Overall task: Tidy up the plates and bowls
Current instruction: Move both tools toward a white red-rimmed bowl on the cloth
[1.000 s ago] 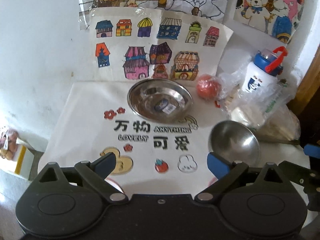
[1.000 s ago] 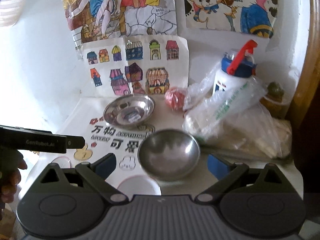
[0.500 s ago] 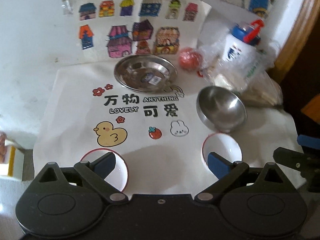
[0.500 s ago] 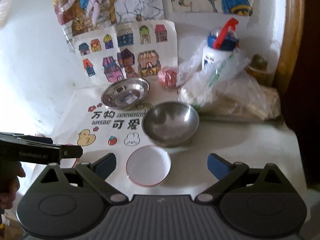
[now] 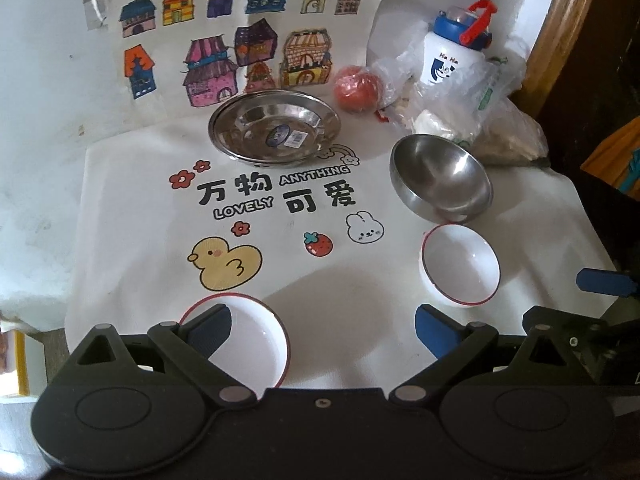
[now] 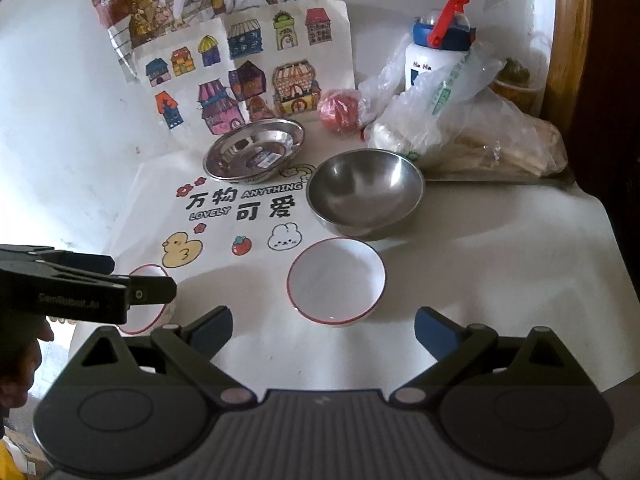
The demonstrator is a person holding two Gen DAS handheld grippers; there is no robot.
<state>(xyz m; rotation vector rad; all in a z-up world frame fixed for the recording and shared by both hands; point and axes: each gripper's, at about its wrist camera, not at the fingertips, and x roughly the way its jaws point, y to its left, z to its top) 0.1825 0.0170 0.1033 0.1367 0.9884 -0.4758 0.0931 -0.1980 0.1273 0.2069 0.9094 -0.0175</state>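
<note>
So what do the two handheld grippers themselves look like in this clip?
Both are black plastic with blue finger pads. The left gripper has a smooth body; the right gripper has a ribbed grey top. The left gripper's side bears faint lettering, unreadable here.

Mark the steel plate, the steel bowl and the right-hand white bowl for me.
steel plate point(image 5: 276, 128), left wrist view, on its inner floor beside the sticker.
steel bowl point(image 6: 364, 190), right wrist view, on its inner wall.
right-hand white bowl point(image 6: 336, 280), right wrist view, on its white inside.
</note>
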